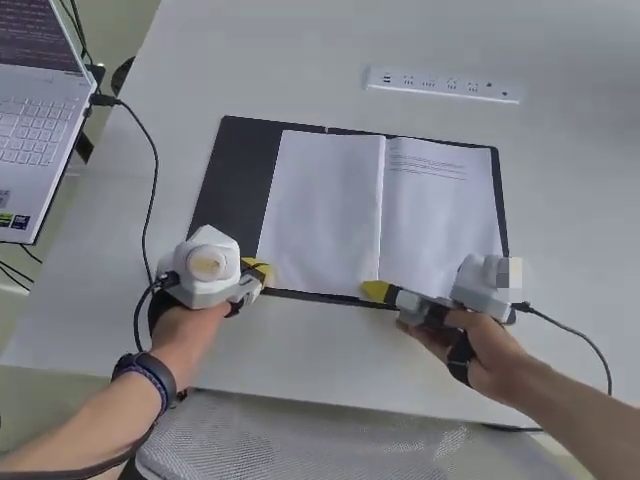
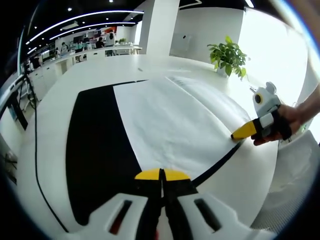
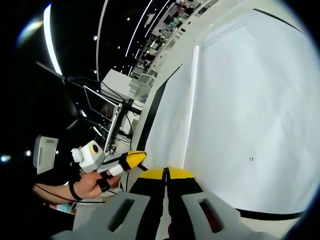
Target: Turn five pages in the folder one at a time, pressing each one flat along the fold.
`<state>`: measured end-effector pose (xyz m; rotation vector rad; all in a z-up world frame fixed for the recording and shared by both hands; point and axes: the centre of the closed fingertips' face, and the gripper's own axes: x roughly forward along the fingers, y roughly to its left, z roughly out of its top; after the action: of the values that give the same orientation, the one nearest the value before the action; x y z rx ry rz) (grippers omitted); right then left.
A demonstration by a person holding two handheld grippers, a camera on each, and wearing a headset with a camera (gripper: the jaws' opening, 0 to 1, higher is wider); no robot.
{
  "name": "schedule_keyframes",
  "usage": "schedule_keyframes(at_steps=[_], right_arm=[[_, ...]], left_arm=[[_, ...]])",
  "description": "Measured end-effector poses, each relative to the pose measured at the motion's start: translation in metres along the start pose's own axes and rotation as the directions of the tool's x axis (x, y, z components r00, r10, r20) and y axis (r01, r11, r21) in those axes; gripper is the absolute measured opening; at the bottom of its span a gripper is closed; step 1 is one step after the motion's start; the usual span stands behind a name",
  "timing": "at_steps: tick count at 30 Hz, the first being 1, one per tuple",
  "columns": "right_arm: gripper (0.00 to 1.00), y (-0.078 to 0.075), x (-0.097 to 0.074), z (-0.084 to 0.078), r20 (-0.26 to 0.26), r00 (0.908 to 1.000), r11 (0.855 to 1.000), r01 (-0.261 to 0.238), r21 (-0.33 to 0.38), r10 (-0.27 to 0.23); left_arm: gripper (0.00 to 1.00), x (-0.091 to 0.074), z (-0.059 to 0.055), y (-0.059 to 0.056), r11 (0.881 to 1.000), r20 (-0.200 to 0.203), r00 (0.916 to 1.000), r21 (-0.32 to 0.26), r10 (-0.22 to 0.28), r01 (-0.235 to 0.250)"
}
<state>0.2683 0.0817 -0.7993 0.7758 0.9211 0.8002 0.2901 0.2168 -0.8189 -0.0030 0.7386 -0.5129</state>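
A black folder (image 1: pixel 232 175) lies open on the white table, with a blank white page (image 1: pixel 325 210) left of the fold and a printed page (image 1: pixel 440 215) right of it. My left gripper (image 1: pixel 256 272) is shut, its yellow tips at the near left corner of the blank page (image 2: pixel 165 125). My right gripper (image 1: pixel 377 291) is shut with its tips on the near edge at the fold. In the right gripper view its jaws (image 3: pixel 166 174) rest at the bottom of the fold, beside the printed page (image 3: pixel 250 100). Neither holds anything.
A laptop (image 1: pixel 35 110) stands at the far left with a black cable (image 1: pixel 150 170) trailing toward me. A white power strip (image 1: pixel 442 85) lies beyond the folder. The table's near edge (image 1: pixel 300 395) is just behind my hands. A potted plant (image 2: pixel 229 55) stands far off.
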Motion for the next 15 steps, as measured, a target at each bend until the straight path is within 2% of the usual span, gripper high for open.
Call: schedule_keyframes(at_steps=[11, 15], right_arm=[[0.00, -0.011, -0.001, -0.003, 0.017, 0.9991, 0.999, 0.039, 0.030, -0.040], [0.00, -0.012, -0.002, -0.003, 0.028, 0.9977, 0.996, 0.061, 0.058, -0.063]], left_arm=[[0.00, 0.001, 0.000, -0.001, 1.000, -0.031, 0.9994, 0.018, -0.012, 0.013], [0.00, 0.001, 0.001, 0.000, 1.000, -0.041, 0.9988, 0.000, -0.025, 0.025]])
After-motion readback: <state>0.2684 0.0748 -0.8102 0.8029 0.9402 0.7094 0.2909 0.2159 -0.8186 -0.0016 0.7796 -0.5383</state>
